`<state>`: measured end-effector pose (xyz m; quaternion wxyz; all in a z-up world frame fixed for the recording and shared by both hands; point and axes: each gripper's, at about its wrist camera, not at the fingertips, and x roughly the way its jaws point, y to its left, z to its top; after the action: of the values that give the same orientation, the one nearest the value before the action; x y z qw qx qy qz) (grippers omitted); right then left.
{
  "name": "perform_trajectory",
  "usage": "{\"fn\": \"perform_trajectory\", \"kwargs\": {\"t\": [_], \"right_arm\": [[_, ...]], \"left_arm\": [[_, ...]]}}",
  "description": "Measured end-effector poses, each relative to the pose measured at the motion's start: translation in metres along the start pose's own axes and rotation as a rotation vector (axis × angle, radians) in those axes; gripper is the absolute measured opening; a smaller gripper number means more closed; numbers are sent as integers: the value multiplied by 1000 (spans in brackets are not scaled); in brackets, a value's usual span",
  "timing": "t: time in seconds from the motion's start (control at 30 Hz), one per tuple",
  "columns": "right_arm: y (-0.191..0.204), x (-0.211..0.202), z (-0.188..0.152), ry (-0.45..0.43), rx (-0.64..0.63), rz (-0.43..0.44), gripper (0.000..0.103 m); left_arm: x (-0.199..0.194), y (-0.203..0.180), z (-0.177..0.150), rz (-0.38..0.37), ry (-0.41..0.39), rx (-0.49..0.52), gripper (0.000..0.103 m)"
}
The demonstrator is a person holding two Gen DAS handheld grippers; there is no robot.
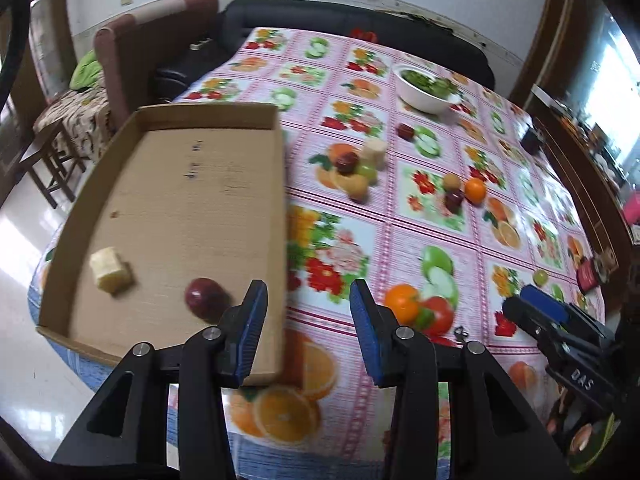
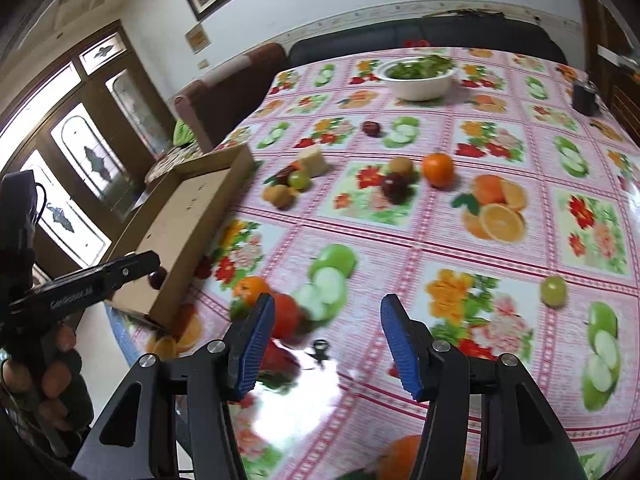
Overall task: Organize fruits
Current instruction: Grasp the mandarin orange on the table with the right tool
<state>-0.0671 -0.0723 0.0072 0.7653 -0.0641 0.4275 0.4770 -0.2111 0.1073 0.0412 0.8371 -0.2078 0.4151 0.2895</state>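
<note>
A shallow cardboard tray point(image 1: 168, 120) lies on the table's left side. In it are a pale yellow fruit chunk point(image 1: 110, 270) and a dark red apple point(image 1: 205, 295). My left gripper point(image 1: 308, 300) is open and empty, over the tray's near right corner. My right gripper point(image 2: 328, 320) is open and empty above the tablecloth; it also shows in the left wrist view point(image 1: 536, 300). Loose fruit lies mid-table: an orange point(image 2: 438, 169), a dark red fruit point(image 2: 394, 187), a brown kiwi point(image 2: 278, 195), a green grape point(image 2: 299, 179), a pale chunk point(image 2: 314, 160). A green grape point(image 2: 553, 290) lies alone at right.
A white bowl of greens point(image 2: 418, 74) stands at the far side. A dark cup point(image 2: 585, 98) is at the far right. A small red fruit point(image 2: 372, 128) lies beyond the cluster. The fruit-print tablecloth point(image 2: 440, 240) covers the table. A sofa and chair stand behind.
</note>
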Motion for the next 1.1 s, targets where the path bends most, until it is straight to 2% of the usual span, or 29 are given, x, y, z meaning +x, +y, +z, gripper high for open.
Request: {"fn": "perform_trajectory", "kwargs": {"t": [0.27,0.47,0.7,0.83,1.03,1.1], "right_arm": [[-30,-3,6,-24,56,-48,57],[-49,6,29,-46,68,-95,57],[-78,37,70,-38,109,-130,56],[-92,60,90,-20,133,-150,56],[-95,90,106,18,131,-142,56],[-94,101,107,40,127,-141,51]], "left_arm": [[14,-17,3,-55,40,7,41],[35,-27,31,-58,41,-17,41],[77,-47,61,-29,77,5,41],[105,-47,71,-5,114,-15,41],[131,-45,77,3,154,-31,41],[137,-45,78,8,156,-36,41]]}}
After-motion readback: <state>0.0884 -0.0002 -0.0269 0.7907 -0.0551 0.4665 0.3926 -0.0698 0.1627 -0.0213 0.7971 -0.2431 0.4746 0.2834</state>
